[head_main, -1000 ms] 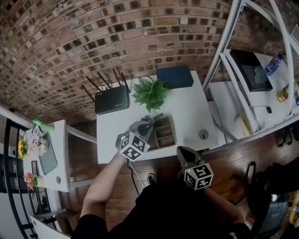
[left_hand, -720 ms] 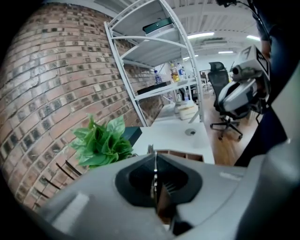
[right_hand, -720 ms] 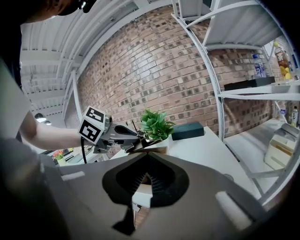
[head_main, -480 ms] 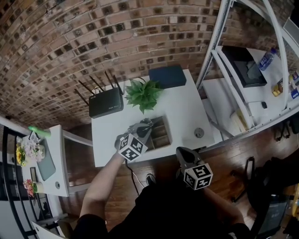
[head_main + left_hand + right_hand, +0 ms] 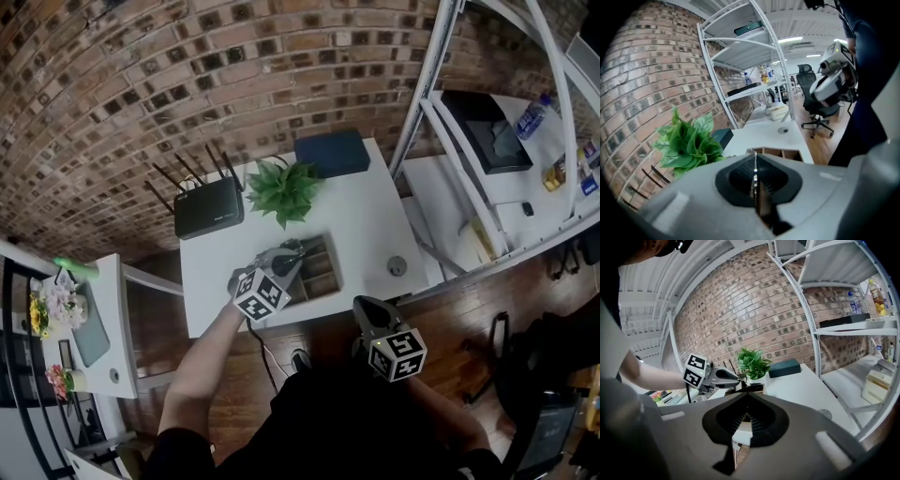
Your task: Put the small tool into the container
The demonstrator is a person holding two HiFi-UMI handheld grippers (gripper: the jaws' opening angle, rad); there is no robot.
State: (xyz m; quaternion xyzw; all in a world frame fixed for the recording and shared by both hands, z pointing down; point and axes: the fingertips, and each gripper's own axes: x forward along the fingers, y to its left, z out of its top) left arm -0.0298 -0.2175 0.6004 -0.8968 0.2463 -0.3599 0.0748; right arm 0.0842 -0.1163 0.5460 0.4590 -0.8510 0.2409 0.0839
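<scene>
A wooden container (image 5: pixel 328 274) with several compartments sits near the front edge of the white table (image 5: pixel 375 220). My left gripper (image 5: pixel 289 255) hovers at its left end, shut on the small tool (image 5: pixel 300 247), a dark slim piece that points out over the container. In the left gripper view the tool (image 5: pixel 754 174) shows edge-on as a thin metal strip between the shut jaws, with the container (image 5: pixel 780 153) just beyond. The right gripper view shows the left gripper (image 5: pixel 733 377) and the tool (image 5: pixel 751 388) from the side. My right gripper (image 5: pixel 361 302) is shut and empty, off the table's front edge.
A black router (image 5: pixel 208 206), a green plant (image 5: pixel 286 187) and a dark blue box (image 5: pixel 330 152) stand at the back of the table. A small round disc (image 5: pixel 397 266) lies right of the container. A white shelving rack (image 5: pixel 473 178) is to the right, a side table (image 5: pixel 111 309) to the left.
The head view has shifted a little. My left gripper stays at the container's left end with the tool in it. The right gripper has not moved.
</scene>
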